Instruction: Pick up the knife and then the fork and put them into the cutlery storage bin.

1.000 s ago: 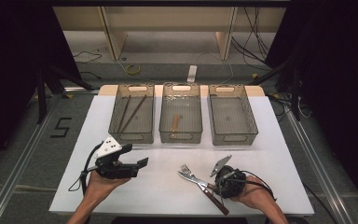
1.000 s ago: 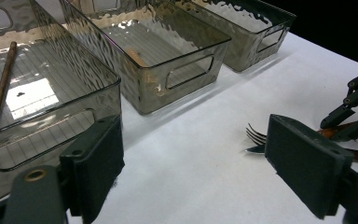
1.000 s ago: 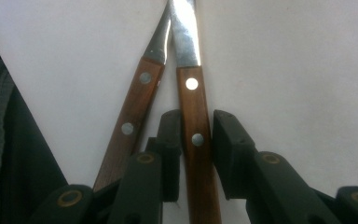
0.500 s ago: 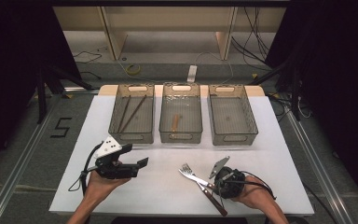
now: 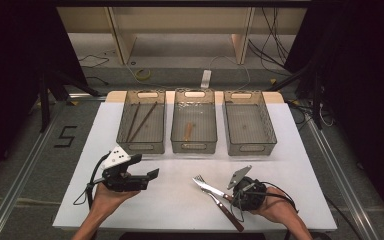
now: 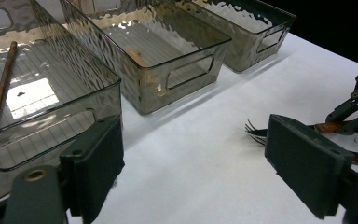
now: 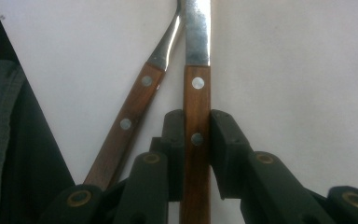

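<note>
Right gripper [image 7: 196,140] clamped on a wooden knife handle; left gripper [image 6: 191,168] wide open and holding nothing.

In the right gripper view both pads press the sides of the knife [image 7: 197,107] handle, just past its lower rivet, with the blade running straight away over the white table [image 5: 290,135]. The fork [image 7: 135,107] lies just beside it (its handle angles off to the left, free of the pads). From the high view the two pieces lie crossed at the table's near right, in front of the right bin [image 5: 247,122], and the right gripper [image 5: 232,192] sits at their handle ends. The left gripper [image 5: 147,172] hovers at the near left, below the left bin [image 5: 142,125] with its two dark sticks [image 5: 140,120]; the middle bin [image 5: 194,125] holds one wooden piece [image 5: 187,131].
</note>
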The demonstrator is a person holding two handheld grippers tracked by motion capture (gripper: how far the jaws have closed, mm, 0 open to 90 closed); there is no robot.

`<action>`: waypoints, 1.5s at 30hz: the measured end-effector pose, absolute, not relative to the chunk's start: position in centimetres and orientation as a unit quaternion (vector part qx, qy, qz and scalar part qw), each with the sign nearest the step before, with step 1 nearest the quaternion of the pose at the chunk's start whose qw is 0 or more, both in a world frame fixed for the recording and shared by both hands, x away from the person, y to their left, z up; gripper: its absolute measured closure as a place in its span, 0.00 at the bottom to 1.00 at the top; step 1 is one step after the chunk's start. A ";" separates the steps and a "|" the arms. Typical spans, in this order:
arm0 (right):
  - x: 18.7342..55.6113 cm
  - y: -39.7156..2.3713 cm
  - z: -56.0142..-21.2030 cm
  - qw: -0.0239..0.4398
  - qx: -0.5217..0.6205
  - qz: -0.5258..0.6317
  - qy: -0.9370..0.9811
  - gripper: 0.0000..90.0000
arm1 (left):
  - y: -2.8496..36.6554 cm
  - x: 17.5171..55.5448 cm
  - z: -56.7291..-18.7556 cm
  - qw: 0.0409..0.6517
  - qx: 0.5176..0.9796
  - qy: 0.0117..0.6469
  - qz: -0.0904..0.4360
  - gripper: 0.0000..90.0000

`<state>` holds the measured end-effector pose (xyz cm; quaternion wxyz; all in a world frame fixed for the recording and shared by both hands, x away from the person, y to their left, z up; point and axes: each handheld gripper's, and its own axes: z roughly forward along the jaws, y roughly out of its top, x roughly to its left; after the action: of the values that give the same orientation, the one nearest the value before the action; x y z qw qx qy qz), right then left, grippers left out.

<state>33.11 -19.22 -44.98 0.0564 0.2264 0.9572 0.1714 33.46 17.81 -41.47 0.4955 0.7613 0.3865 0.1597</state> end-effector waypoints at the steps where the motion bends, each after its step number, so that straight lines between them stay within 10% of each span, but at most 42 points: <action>1: 33.1 -19.2 -44.9 0.057 0.231 0.174 0.956 0.86 | 17.8 33.5 -41.5 0.496 0.761 0.387 0.160 0.21; 45: 34.0 -20.3 -42.9 0.086 0.256 0.208 0.940 0.86 | 18.0 33.4 -41.3 0.502 0.754 0.390 0.164 0.21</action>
<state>34.02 -20.33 -42.89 0.0864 0.2558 0.9400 0.2085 33.45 18.03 -41.34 0.5023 0.7543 0.3898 0.1635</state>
